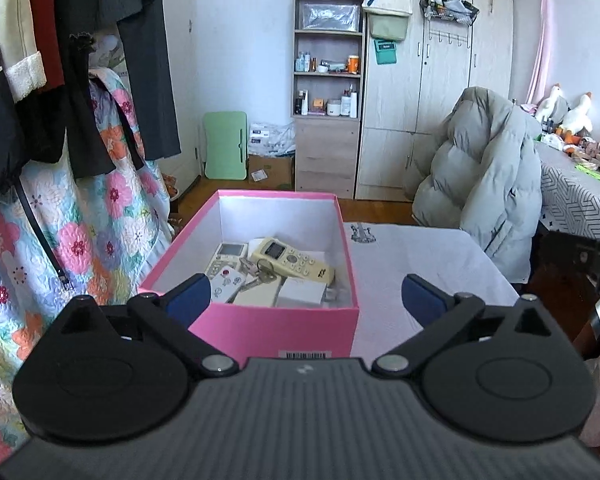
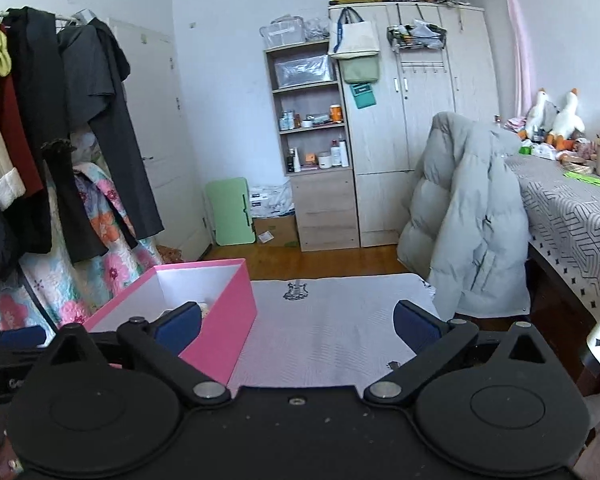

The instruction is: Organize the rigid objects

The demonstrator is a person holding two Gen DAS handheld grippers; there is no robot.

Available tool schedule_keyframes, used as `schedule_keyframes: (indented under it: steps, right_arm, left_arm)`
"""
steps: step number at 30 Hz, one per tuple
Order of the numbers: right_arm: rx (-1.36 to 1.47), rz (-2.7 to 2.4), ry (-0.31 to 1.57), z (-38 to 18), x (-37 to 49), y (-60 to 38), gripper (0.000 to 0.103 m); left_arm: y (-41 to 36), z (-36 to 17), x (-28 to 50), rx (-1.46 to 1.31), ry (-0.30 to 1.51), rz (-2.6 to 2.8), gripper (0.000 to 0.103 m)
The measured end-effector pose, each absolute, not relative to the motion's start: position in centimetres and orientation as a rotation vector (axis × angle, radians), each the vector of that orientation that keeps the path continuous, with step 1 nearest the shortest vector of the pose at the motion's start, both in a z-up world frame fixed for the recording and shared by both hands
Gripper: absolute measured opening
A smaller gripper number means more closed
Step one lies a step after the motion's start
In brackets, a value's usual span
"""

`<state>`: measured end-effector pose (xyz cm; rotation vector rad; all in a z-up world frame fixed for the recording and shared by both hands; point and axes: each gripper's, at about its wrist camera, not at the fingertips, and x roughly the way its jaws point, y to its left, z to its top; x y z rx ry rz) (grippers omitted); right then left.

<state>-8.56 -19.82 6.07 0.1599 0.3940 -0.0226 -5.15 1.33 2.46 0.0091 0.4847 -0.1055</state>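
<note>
An open pink box [image 1: 276, 328] stands on a table with a white cloth [image 1: 420, 264]. Inside lie a cream remote [image 1: 292, 261], a white remote [image 1: 225, 257], a small white remote with a red button [image 1: 228, 282], a bunch of keys [image 1: 260, 272] and white boxes [image 1: 300, 293]. My left gripper [image 1: 306, 300] is open and empty, held above the box's near wall. My right gripper [image 2: 298, 326] is open and empty over the white cloth [image 2: 324, 320], to the right of the pink box [image 2: 224, 328].
A rack of hanging clothes [image 1: 80, 80] and a floral quilt [image 1: 60, 240] stand to the left. A chair with a grey puffer coat [image 1: 480, 184] stands beyond the table. A patterned-cloth table [image 2: 572, 208], a shelf unit [image 1: 326, 92] and a wardrobe [image 1: 440, 80] stand behind.
</note>
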Motion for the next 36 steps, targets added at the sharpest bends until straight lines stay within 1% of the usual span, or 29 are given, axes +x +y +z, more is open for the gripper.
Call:
schedule_keyframes:
  steps: [8,15,27,36]
  right_arm:
    - [0.156,-0.052,0.441,5.5,-9.0,-20.1,0.103]
    - [0.148,-0.054,0.464,5.7,-9.3,-20.1,0.103]
    - [0.119,-0.074,0.486,6.0,-9.7,-19.5,0.103]
    - [0.117,-0.074,0.505,6.0,-9.4,-19.6,0.103]
  left_arm:
    - [1.8,1.8,-5.3,0.002,0.542,-0.081,0.103]
    - [1.8,1.7,-4.8,0.008,0.635,0.0,0.103]
    - [1.3,2.2,-5.9,0.062,0.617,-0.022,0.103]
    - [1.5,2.0,-5.8,0.054,0.638,-0.029,0.103]
